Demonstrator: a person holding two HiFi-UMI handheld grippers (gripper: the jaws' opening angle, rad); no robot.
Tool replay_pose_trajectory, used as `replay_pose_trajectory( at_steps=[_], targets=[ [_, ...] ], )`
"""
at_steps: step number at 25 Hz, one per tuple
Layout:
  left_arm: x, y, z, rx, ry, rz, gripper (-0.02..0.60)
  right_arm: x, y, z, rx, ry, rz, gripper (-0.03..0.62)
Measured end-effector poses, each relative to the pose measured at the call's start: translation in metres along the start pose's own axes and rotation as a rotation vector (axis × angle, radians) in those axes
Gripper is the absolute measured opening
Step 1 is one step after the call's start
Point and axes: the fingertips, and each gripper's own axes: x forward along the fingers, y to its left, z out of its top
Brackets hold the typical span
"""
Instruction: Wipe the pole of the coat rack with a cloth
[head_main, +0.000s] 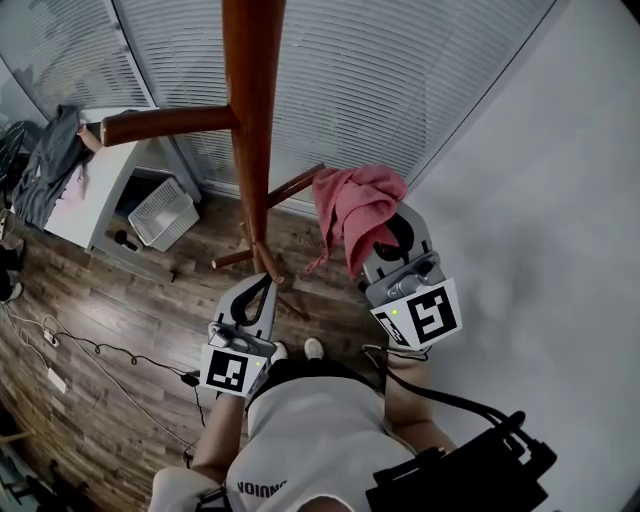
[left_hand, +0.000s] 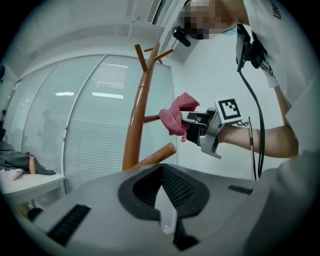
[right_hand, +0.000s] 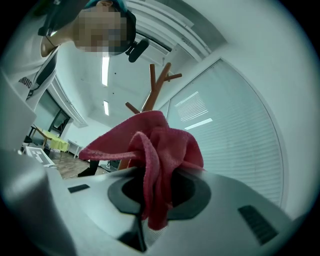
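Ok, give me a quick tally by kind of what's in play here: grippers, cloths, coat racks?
grippers: 2, the left gripper and the right gripper
pink cloth: 1, clamped in the right gripper's jaws
wooden coat rack: 1
Total: 4

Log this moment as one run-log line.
right gripper: jaws shut on pink cloth | left gripper: jaws shut, empty | cloth: right of coat rack pole, apart from it | wipe: not yet begun

One coat rack (head_main: 252, 120), one pink cloth (head_main: 355, 205), two grippers (head_main: 264, 286) (head_main: 392, 232), one white basket (head_main: 163, 212)
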Motion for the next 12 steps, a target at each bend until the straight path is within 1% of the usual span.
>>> replay_pose_trajectory(
  at_steps=[5,7,9,12],
  targets=[
    [-0.001,0.005,-0.002,0.003,-0.005,0.008,0.014,-0.004,-0.008,-0.001,0.005,-0.011,-0.031,0.084],
    [-0.002,0.007,-0.002,0.001,-0.007,0.014,0.014,-0.006,-0.010,-0.001,0.012,-0.019,-0.031,0.084],
    [-0.004,0.007,-0.001,-0.004,-0.003,0.020,0.014,-0.009,-0.008,0.000,0.025,-0.023,0.001,0.084],
    [-0.006,0.005,0.000,0.001,0.005,0.021,0.014,-0.012,0.006,-0.008,0.055,0.002,0.101,0.084]
  ],
)
